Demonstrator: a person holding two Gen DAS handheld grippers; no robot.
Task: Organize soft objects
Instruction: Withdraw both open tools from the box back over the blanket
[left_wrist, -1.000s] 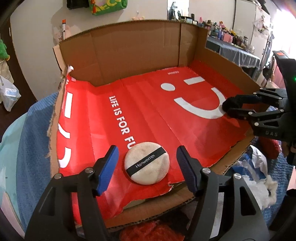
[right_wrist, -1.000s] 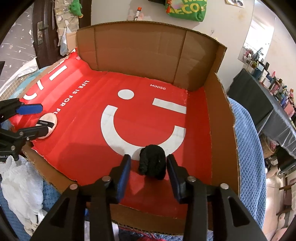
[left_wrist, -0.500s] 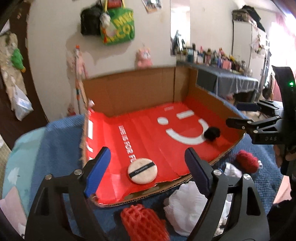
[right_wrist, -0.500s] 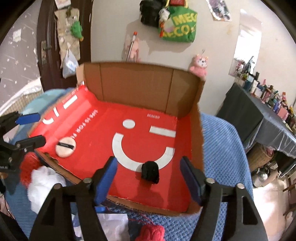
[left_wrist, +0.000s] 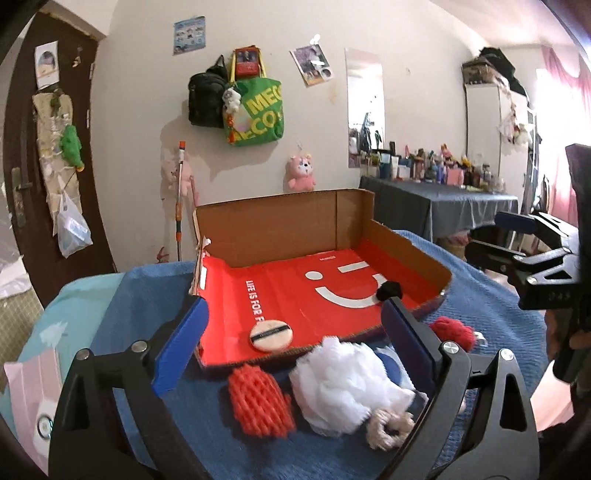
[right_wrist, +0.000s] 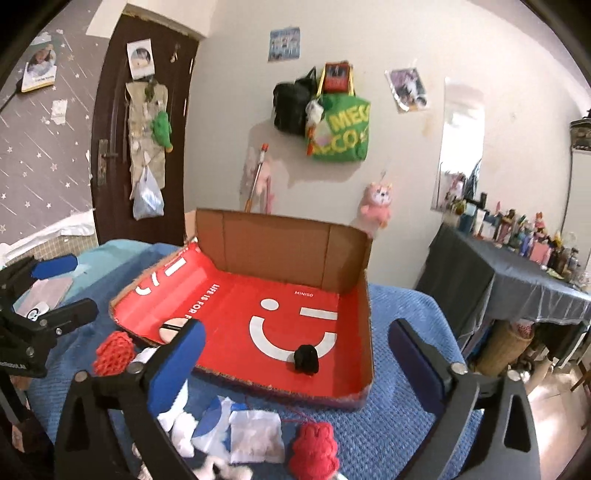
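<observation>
Left hand-held gripper (left_wrist: 295, 343): jaws opening, nothing between the pads; it hangs above the loose pile.
Right hand-held gripper (right_wrist: 295, 354): jaws opening, also empty, angled down over the box's near edge.
Just below left gripper: red mesh sleeve (left_wrist: 260, 400) and white puff (left_wrist: 338, 384) on the blue blanket (left_wrist: 491, 306), likely next to be sorted.
Just below right gripper: red knit toy (right_wrist: 316, 448) and white pad (right_wrist: 255, 435), outside the box.
Ahead: cardboard box (right_wrist: 280, 243) with red liner, serving as the collecting tray.
Inside, left: powder puff (left_wrist: 270, 333) near the front edge.
Inside, right: black ball (right_wrist: 306, 359), well apart from the puff, apparently one item per side.
</observation>
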